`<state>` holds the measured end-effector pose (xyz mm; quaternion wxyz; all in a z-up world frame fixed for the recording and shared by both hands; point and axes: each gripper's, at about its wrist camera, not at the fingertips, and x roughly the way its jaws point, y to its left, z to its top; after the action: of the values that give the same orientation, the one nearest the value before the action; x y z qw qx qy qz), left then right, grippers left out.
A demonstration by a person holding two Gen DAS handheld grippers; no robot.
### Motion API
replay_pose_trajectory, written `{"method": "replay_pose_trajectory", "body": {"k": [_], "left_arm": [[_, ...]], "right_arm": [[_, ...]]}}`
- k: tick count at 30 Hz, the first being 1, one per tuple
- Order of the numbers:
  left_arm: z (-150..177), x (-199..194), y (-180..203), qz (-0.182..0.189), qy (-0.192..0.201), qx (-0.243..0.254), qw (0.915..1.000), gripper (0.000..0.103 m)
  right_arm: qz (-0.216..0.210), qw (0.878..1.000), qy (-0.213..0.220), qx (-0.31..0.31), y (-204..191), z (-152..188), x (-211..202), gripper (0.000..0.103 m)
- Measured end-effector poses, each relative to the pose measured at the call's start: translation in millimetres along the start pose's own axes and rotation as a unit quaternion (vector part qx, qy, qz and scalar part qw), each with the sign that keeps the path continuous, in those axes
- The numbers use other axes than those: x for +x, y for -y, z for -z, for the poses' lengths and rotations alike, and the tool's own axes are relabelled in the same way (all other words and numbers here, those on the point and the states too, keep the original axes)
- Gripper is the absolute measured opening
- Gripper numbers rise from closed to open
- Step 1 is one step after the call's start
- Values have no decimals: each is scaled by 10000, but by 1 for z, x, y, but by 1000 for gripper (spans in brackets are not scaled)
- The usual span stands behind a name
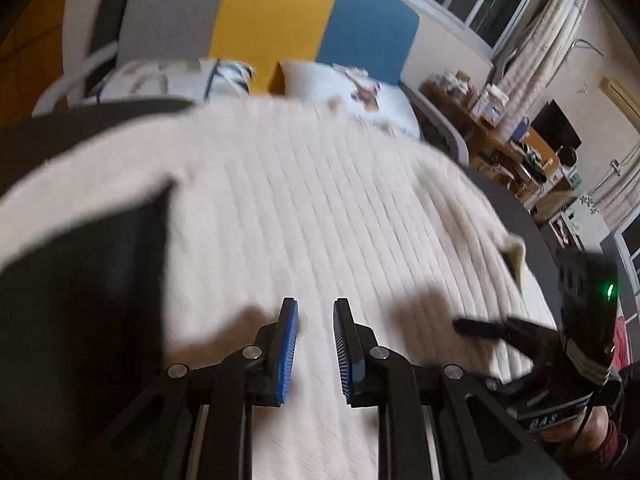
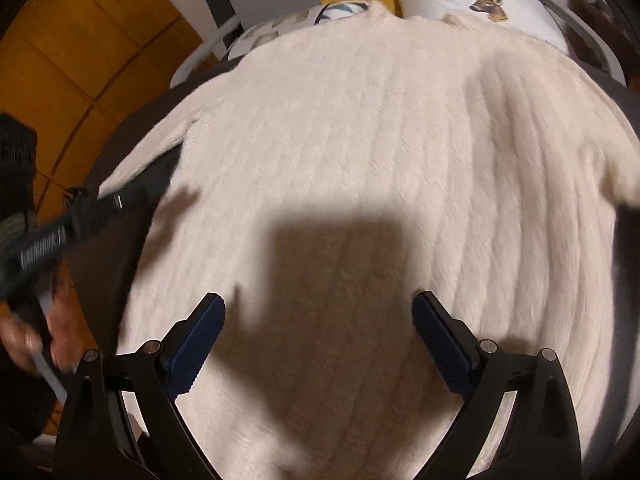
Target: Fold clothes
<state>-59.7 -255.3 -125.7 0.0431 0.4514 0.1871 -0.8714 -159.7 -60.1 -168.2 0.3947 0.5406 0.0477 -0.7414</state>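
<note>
A cream ribbed knit sweater [image 1: 312,200] lies spread flat on a dark bed cover [image 1: 80,280], collar toward the pillows. My left gripper [image 1: 316,308] hovers low over its lower body, open by a narrow gap with nothing between the blue pads. In the right wrist view the sweater [image 2: 360,140] fills the frame. One sleeve [image 2: 140,168] runs out to the left, and another fold of knit [image 2: 532,132] lies along the right side. My right gripper [image 2: 320,304] is wide open above the hem, casting a shadow on it. Neither gripper holds any cloth.
Two printed white pillows [image 1: 352,84] lean against a grey, yellow and blue headboard [image 1: 272,20]. A cluttered wooden desk [image 1: 500,140] and curtained windows stand to the right. The other tool's black body [image 1: 588,300] and a person's hand [image 2: 60,328] show at the frame edges.
</note>
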Motion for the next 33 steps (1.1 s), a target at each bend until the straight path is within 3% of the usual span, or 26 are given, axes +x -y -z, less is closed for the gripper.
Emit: {"method": "replay_pose_trajectory", "body": {"k": [4,6,10,15,18,23,26,29,31,33], "left_arm": [[13,16,9,-349,-119,188,9991,18],[12,21,8,-403,-130,187,9989,18],[16,-8,13,-255,63,-88,9996,18],[41,-34,27,-56,235,-31,9997,18],[49,-33,30,-35,173,24,9998,18],[63,-32,34,0,68,114,9999,18],[71,-31,37,20,5,169,9999,18],[80,-29,40,21,-76,229,9997,18],[90,-18,41,-193,-285,351,9988,18],[96,-18,41,-208,-119,502,9985,19]], "right_arm": [[49,9999,154,-34,-2,7,-1,97],[-216,9993,223,188,-1,9,-13,97],[-370,9983,442,101,-10,24,-51,97],[-184,9995,207,153,-2,57,-64,97],[-38,9994,-74,327,5,75,-51,97],[-46,9993,134,346,6,84,-55,97],[-390,9966,366,633,14,90,-77,97],[-345,9968,451,562,17,107,-96,97],[-307,9970,280,649,23,119,-93,97],[-288,9967,121,744,27,130,-81,97]]}}
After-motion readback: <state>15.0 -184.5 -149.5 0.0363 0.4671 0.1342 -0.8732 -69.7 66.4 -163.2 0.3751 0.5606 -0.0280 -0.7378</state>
